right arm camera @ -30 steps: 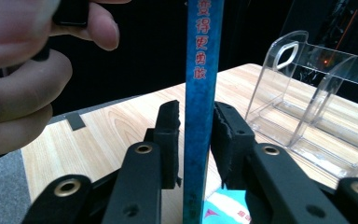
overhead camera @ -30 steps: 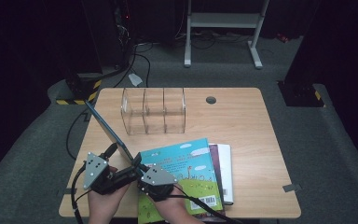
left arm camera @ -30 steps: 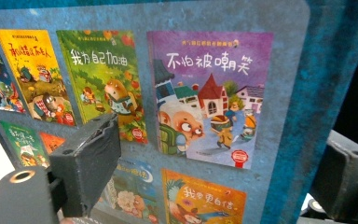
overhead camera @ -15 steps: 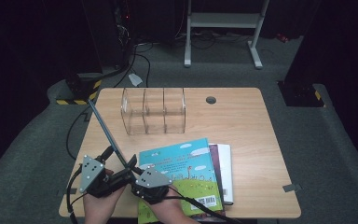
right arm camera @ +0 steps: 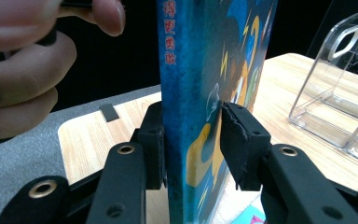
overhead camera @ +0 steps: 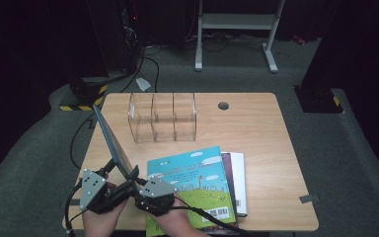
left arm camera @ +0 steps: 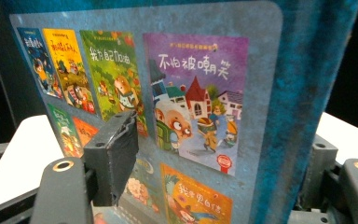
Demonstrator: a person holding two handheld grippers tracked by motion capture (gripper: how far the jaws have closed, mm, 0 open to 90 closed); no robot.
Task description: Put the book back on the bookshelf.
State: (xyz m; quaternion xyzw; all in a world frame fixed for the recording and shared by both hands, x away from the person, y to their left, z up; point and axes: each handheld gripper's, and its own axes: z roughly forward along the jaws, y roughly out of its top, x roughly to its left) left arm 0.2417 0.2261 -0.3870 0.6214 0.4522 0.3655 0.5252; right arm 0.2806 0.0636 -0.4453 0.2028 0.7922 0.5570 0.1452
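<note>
A thin blue picture book (overhead camera: 111, 140) stands tilted on its edge at the table's front left corner. In the left gripper view its back cover (left arm camera: 200, 93) carries small pictures of other books. My left gripper (overhead camera: 114, 173) (left arm camera: 223, 140) straddles the book. Its jaws have just been closing, and one pad (left arm camera: 116, 149) stands in front of the cover. My right gripper (overhead camera: 134, 180) (right arm camera: 191, 135) has the book's spine (right arm camera: 172, 70) between its pads. Its jaws have just been opening, and its right pad (right arm camera: 237, 140) sits a sliver off the front cover.
A clear three-slot organizer (overhead camera: 163, 116) (right arm camera: 340, 84) stands at the back of the wooden table (overhead camera: 266, 148). A stack of picture books (overhead camera: 192, 182) lies flat at the front middle. The person's left hand (right arm camera: 18, 84) is close beside the book.
The book keeps its tilt and place. Both hands have shifted only slightly around its lower end.
</note>
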